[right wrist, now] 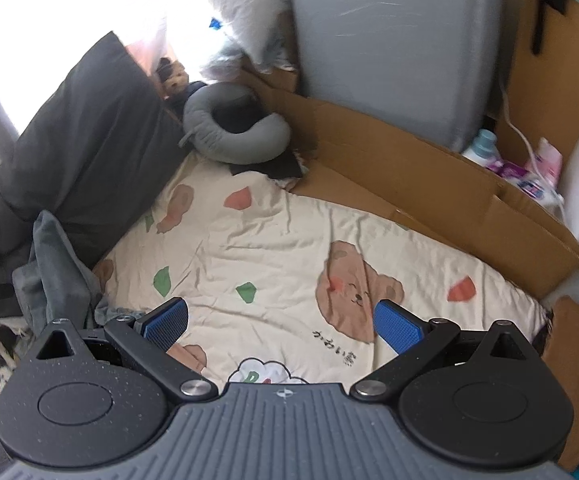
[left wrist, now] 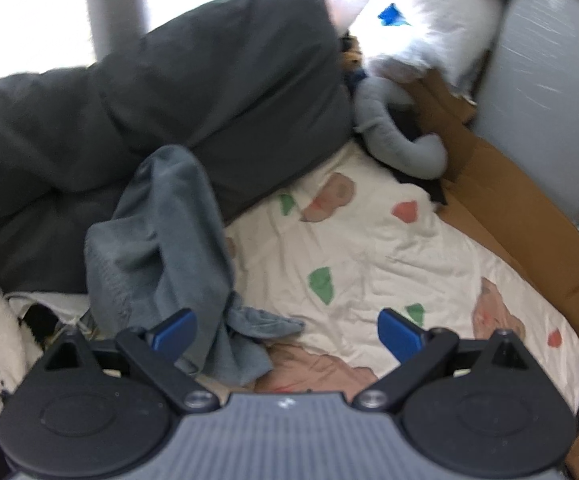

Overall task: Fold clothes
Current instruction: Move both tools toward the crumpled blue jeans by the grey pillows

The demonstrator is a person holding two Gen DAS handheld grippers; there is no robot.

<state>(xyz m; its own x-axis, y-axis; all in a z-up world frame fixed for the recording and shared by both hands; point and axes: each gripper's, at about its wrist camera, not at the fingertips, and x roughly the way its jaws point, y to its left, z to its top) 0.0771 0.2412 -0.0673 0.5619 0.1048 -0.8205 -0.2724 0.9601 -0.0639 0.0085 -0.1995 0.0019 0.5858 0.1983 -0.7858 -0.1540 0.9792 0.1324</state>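
1. Nearest: the left gripper [left wrist: 287, 330] and right gripper [right wrist: 281, 322] both gape wide, holding nothing.
2. Just beyond the left gripper, a grey-blue garment [left wrist: 161, 248] lies crumpled on the bed [right wrist: 273, 240] (printed with bears).
3. It looks soft, light and floppy; pinch an outer edge.
4. Farthest: a dark pillow [left wrist: 209, 92].

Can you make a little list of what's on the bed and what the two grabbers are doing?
surface: cream bedsheet printed with bears and leaves
garment: grey-blue garment, crumpled and unfolded, at the sheet's left edge
pillows: dark grey pillow; grey neck pillow at the far end
side: cardboard along the right
left gripper: open, holding nothing, near the garment
right gripper: open, holding nothing, over the sheet
folding: not started
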